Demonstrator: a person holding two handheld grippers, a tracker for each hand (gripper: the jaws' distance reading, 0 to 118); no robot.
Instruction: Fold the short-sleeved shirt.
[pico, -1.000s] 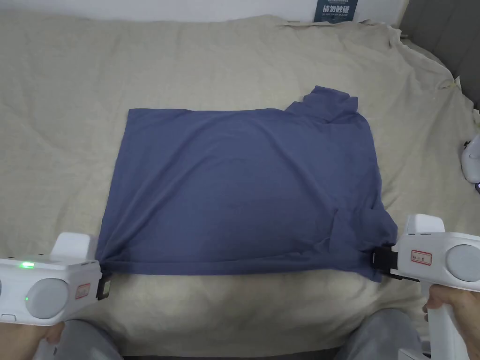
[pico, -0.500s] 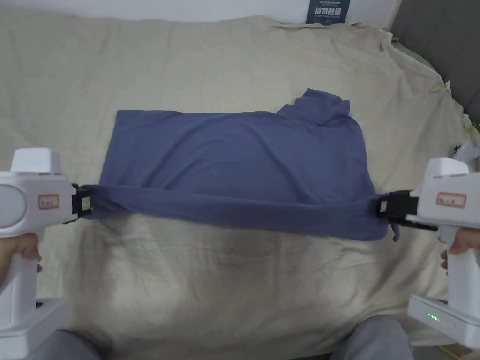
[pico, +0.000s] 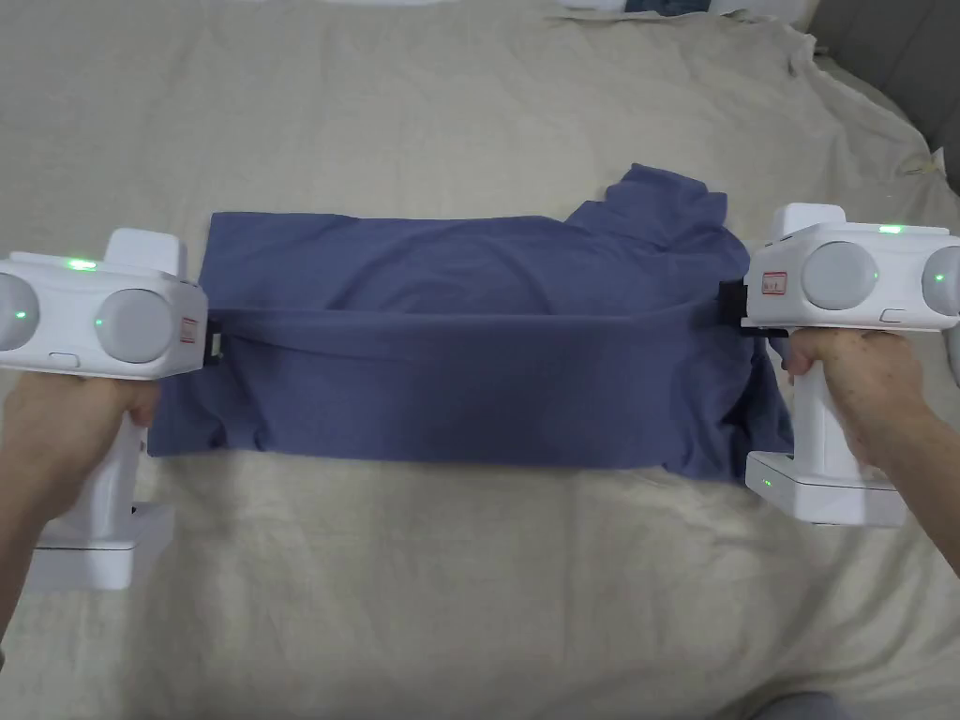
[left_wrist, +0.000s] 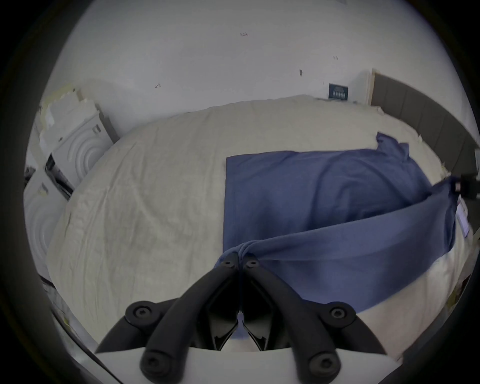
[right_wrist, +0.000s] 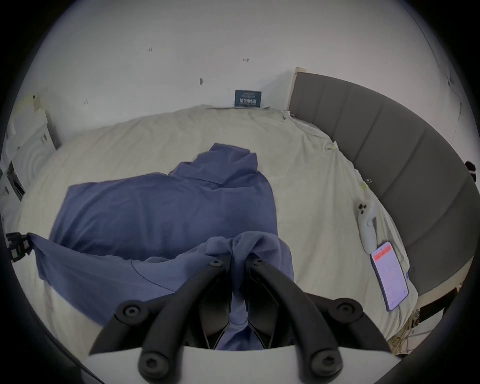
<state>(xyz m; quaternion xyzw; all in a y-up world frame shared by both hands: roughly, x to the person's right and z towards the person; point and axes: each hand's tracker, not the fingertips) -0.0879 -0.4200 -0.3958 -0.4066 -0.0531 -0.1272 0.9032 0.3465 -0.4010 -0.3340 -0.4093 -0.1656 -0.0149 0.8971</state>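
1. Shirt: the blue short-sleeved knit shirt (pico: 469, 366) lies on the beige bed sheet (pico: 469, 581) with its long axis running left to right, hem end at the left and shoulder end at the right. Its near edge is lifted and stretched taut between the two tools; the far half lies flat on the bed.

2. Left tool (pico: 214, 339): the white hand-held left tool is at the shirt's left end. In the left gripper view its jaws are closed together, with a bunched corner of the fabric (left_wrist: 242, 250) pinched between the tips.

3. Governing relation: the lifted edge spans straight between the tools, roughly above the middle of the garment. The far edge lies beyond it, away from the person. By judgement, the fold is completed by carrying both tools forward together, keeping the span parallel to the far edge.

4. Far sleeve: a blue sleeve (pico: 661, 202) projects past the far edge near the right end. It will probably stick out beyond the finished fold.

5. Right tool (pico: 729, 305): the white right tool is at the shirt's right end. In the right gripper view its jaws are closed on a gathered fold of fabric (right_wrist: 237, 246), with cloth hanging down between them.

6. Surroundings: at the right, well apart from the shirt, a white handheld controller (right_wrist: 366, 226) and a phone with a lit screen (right_wrist: 389, 278) lie near the grey padded headboard (right_wrist: 402, 156). Nothing lies in the path of the fold.
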